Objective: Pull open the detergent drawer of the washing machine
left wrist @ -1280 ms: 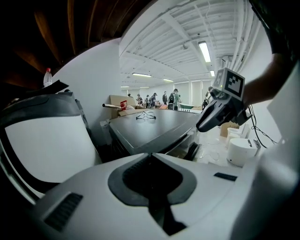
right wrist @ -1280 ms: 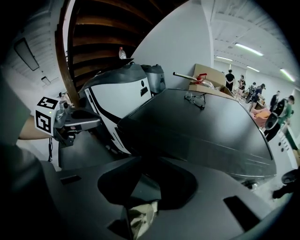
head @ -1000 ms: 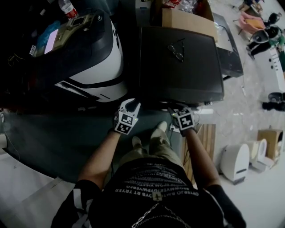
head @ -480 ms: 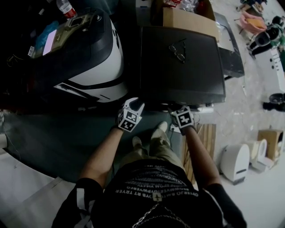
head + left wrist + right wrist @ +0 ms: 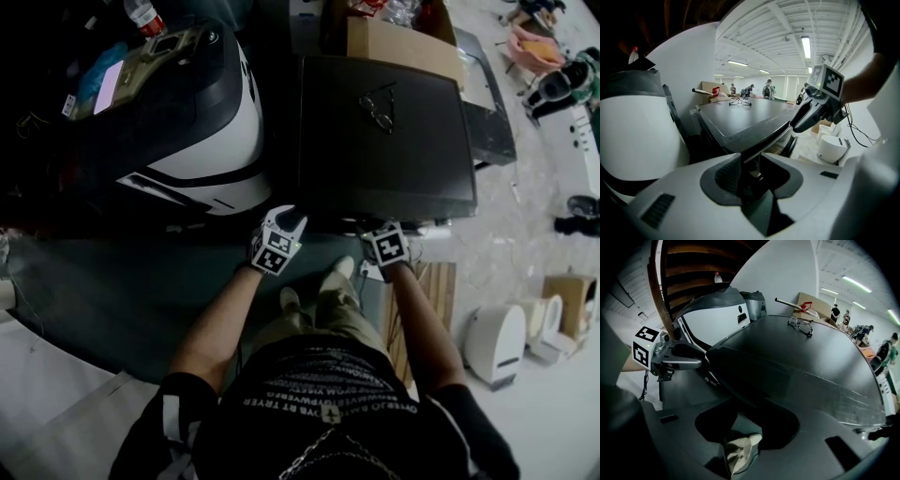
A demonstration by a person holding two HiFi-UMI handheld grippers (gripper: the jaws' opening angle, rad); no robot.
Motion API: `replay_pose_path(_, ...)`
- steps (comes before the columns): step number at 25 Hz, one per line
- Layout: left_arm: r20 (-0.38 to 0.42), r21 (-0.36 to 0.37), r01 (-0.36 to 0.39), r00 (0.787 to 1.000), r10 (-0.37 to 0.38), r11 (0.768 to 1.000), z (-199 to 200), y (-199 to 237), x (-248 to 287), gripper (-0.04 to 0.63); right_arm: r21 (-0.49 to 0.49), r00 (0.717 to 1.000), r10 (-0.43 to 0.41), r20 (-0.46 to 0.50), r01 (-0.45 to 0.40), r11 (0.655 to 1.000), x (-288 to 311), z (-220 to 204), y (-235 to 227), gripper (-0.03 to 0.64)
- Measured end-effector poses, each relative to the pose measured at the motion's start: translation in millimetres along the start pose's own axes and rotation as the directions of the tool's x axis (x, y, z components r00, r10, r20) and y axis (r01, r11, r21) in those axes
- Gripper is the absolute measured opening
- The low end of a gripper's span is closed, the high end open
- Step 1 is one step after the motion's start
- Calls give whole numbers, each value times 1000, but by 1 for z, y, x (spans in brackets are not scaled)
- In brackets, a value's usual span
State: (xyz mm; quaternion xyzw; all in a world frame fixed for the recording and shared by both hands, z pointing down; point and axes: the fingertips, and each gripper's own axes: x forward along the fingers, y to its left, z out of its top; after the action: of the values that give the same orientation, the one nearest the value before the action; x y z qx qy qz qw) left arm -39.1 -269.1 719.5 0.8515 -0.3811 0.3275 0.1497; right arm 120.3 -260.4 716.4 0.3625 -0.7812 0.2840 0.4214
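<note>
I am holding the left gripper (image 5: 751, 160) up against the front left corner of the washing machine (image 5: 384, 131). Its jaws are standing apart, and the front edge of the machine's dark top is running straight into the gap between them. I am not seeing the pads pressing on that edge. The detergent drawer would be on the front face just beyond and below these jaws. That face is lying in shadow under the top's overhang, and I cannot make the drawer out in any view.

I am keeping the right gripper (image 5: 747, 420) at the same front edge, off to the right of the left jaws. Its jaws are gaping wide with nothing between them, and a light shoe (image 5: 740, 451) is showing through the gap, far below. The machine's top is spreading out ahead of and above these jaws, and a pair of glasses (image 5: 800, 326) is lying on it further ahead. A white and black appliance (image 5: 206, 122) is standing just to the left of the left jaws.
</note>
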Motion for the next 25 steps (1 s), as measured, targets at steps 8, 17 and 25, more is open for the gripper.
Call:
replay_pose_path(8,-22,11,16,1000,-16,1000,-8,-10,-7,114,17,1000,-3,-17,3,1000,-5,-12,6,123)
replay_pose_path(17,-47,34,44,998,-43,998,-20,-25,-19,114,56,1000,13,-20,-11,998,-12,-27,19,123)
replay_pose_path(25,-65,53,70,996,-67,996,-30,-41,-30,114,77,999,3,-35,0,997,-18,-45,27,123)
